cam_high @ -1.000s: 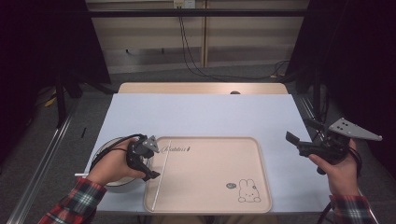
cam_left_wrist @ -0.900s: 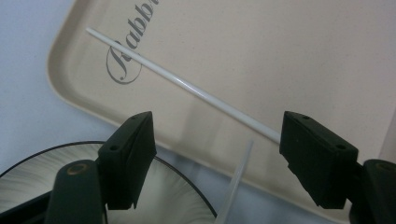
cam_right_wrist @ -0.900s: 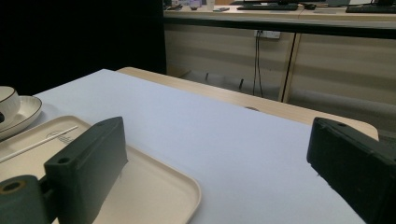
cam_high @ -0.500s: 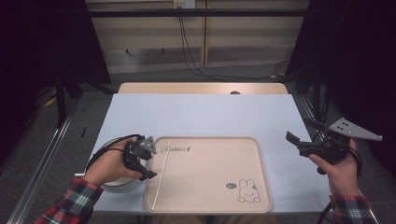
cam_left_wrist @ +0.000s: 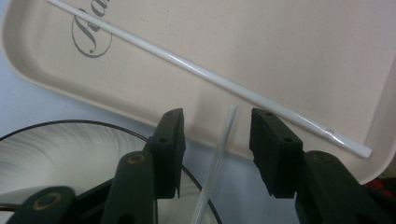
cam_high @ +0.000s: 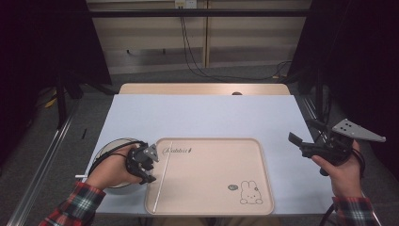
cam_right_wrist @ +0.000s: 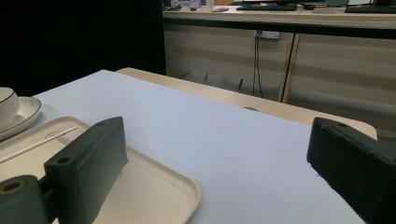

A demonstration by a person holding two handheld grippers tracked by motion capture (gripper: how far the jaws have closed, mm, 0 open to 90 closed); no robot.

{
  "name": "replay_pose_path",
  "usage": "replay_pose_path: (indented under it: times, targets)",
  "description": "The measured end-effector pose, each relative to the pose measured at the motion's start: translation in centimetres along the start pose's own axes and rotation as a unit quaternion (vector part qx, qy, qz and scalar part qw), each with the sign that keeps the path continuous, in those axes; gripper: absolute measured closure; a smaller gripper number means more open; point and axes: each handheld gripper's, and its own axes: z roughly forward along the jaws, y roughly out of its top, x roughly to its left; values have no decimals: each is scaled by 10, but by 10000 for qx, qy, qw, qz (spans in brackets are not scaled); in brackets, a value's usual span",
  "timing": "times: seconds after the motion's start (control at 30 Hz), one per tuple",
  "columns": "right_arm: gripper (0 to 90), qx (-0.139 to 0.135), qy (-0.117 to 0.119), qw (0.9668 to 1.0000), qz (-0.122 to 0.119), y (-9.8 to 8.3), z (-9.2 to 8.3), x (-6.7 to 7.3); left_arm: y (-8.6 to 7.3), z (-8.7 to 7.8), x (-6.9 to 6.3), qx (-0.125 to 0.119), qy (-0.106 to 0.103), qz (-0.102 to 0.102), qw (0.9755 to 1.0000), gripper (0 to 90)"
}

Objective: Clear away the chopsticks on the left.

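A beige tray (cam_high: 211, 179) with a rabbit drawing lies at the table's front. One thin white stick (cam_high: 163, 175) rests along the tray's left side (cam_left_wrist: 210, 77). My left gripper (cam_high: 147, 164) hovers at the tray's left edge over a white dark-rimmed plate (cam_high: 113, 148). Its jaws (cam_left_wrist: 215, 126) stand open around a second white stick (cam_left_wrist: 219, 154) that lies from the plate (cam_left_wrist: 70, 149) onto the tray rim; neither pad touches it. My right gripper (cam_high: 303, 133) is held in the air right of the tray, open wide and empty (cam_right_wrist: 217, 140).
A pale blue mat (cam_high: 202, 115) covers the table, with a wooden strip (cam_high: 202, 89) at its far edge. In the right gripper view a white bowl (cam_right_wrist: 7, 106) sits on the plate beyond the tray (cam_right_wrist: 159, 186). Cables and cabinets stand behind the table.
My left gripper has drawn back slightly toward the plate and the person. The right gripper and the stick in the tray have stayed put.
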Motion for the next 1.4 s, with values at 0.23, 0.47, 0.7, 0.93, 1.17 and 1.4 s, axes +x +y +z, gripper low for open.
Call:
replay_pose_path:
  times: [0.23, 0.47, 0.7, 0.93, 1.17, 1.4]
  targets:
    - [44, -7, 21, 10000, -1, 0, 0, 0, -2, 5, 1, 159, -43, -46, 9999, 641]
    - [44, 4, -3, 10000, 17, 0, 0, 0, -5, 12, 2, 133, -127, -148, 9997, 701]
    - [44, -1, -7, 10000, 16, 0, 1, 0, -4, 13, 3, 115, -46, -354, 9993, 798]
    - [44, 7, -15, 10000, -3, 0, 0, 0, 0, -8, 13, -787, 94, -1140, 9903, 865]
    - [44, 19, 7, 10000, -15, 0, 1, 0, 8, -52, 24, -1886, 697, -1839, 9622, 874]
    - [44, -16, -7, 10000, 21, 0, 0, 0, 8, -88, 27, -2995, 837, -2264, 9231, 875]
